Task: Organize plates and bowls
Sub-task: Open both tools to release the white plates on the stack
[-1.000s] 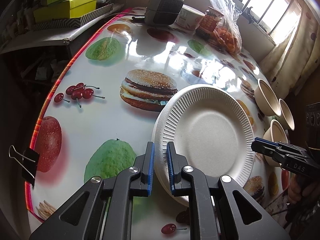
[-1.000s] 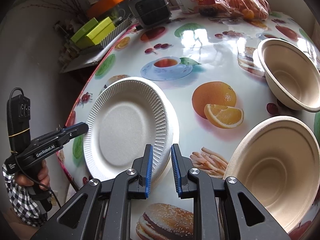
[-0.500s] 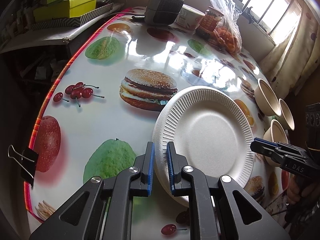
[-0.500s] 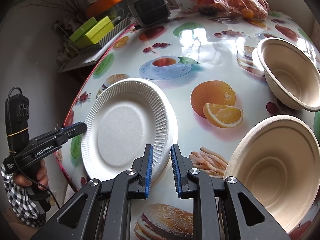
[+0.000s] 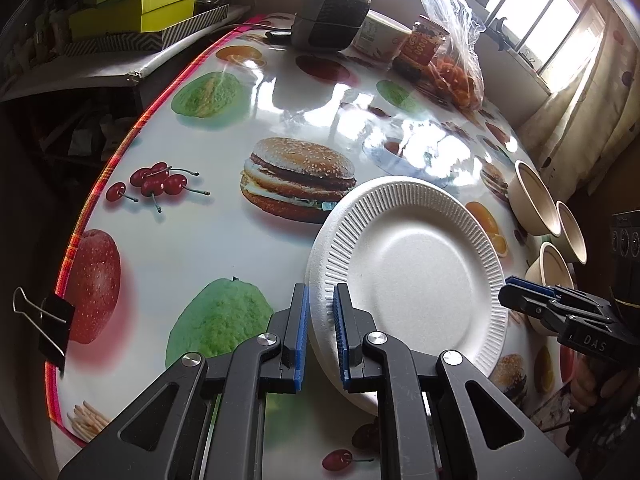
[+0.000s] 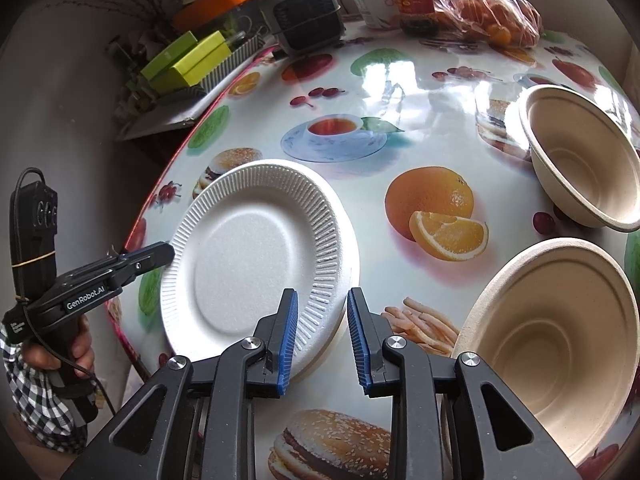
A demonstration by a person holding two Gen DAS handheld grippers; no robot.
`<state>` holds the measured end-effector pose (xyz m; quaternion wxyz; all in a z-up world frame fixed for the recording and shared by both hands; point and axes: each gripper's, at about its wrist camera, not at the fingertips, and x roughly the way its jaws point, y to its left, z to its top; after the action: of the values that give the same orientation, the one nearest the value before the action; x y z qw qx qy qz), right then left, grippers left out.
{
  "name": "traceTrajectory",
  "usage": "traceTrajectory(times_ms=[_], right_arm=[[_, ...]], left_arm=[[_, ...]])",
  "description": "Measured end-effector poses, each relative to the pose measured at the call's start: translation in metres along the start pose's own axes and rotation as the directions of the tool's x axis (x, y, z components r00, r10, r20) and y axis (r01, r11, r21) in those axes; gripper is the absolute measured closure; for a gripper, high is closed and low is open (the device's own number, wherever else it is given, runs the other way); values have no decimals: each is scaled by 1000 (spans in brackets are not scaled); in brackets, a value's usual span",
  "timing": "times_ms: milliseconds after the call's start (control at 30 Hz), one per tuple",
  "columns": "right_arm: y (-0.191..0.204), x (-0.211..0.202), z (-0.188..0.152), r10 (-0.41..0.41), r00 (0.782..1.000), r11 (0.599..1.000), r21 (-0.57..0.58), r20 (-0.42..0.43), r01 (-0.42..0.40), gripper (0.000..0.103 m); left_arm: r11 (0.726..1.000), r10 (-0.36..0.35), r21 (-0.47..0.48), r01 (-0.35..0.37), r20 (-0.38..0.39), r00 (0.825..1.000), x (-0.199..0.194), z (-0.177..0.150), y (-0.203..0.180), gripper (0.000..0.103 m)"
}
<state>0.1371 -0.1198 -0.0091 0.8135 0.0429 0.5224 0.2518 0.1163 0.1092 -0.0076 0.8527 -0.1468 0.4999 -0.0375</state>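
Change since earlier frame: right gripper (image 6: pixel 322 340) jaws are opening off the near rim of the white foam plate (image 6: pixel 256 256), which they pinched a second ago; the rim lies between the pads, no longer pressed
Left gripper (image 5: pixel 320 336): clamped tight on the plate's left rim, lower centre of the left wrist view, likely to steady the plate while the other side lets go
Plate position: centre-left of the right wrist view, slightly raised at the gripped edge, over what looks like a second plate beneath; the stacking seems nearly done
Bowls: one beige pulp bowl (image 6: pixel 556 344) at lower right, another bowl (image 6: pixel 584 160) at upper right, well apart, not yet nested
Table (image 6: pixel 400 92): glossy fruit-print cloth, bare in the middle
Likely next: free the right gripper for the nearest bowl
Risk: foam rim may dent under the left pads
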Motion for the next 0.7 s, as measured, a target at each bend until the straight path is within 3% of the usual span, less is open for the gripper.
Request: traceTrajectory(times_ms=[367,700], right_arm=[[0,-2,0,-5,1000,1000,6,9,5,71],[3,-18,0,0,997,1000,7,72,-1,62]], left_arm=[[1000,8,2,-8,9,1000,-2,0,-1,81],[1000,19,9,-20,53,998,-13,7,-4,64]])
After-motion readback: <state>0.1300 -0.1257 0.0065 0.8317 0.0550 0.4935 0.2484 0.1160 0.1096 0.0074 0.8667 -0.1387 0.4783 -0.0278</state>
